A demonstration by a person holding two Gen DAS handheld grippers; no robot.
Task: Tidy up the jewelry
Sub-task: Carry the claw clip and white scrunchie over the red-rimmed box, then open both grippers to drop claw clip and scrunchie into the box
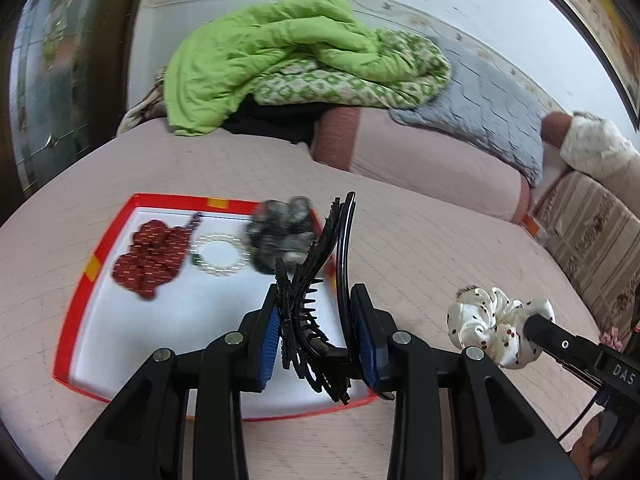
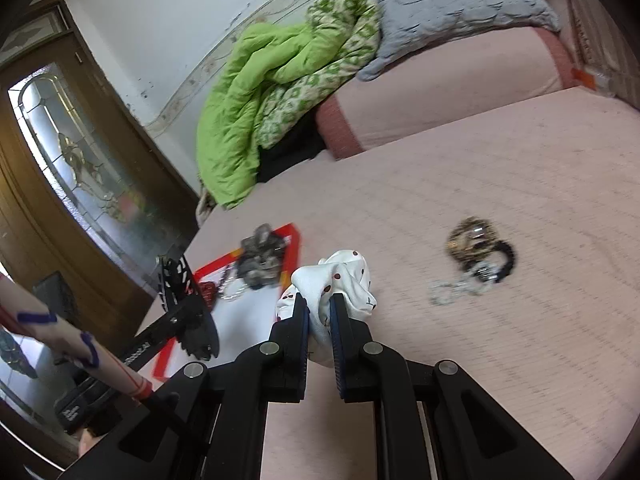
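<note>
My left gripper point(image 1: 316, 312) is shut on a black hair claw clip point(image 1: 316, 280) and holds it above the near right part of a red-rimmed white tray point(image 1: 72, 312). In the tray lie a red scrunchie point(image 1: 152, 256), a white bead bracelet point(image 1: 220, 254) and a grey scrunchie point(image 1: 280, 236). My right gripper point(image 2: 320, 308) is shut on a white cherry-print scrunchie point(image 2: 340, 280), held above the bed to the right of the tray point(image 2: 288, 236). A small heap of jewelry, a gold piece, a black scrunchie and a clear bead chain point(image 2: 476, 260), lies on the bed further right.
The pink bed cover point(image 1: 400, 240) carries everything. A green quilt point(image 1: 288, 52), a grey blanket point(image 1: 492, 108) and a pink bolster point(image 1: 420, 152) lie at the back. A wooden door with glass point(image 2: 72, 152) stands at the left.
</note>
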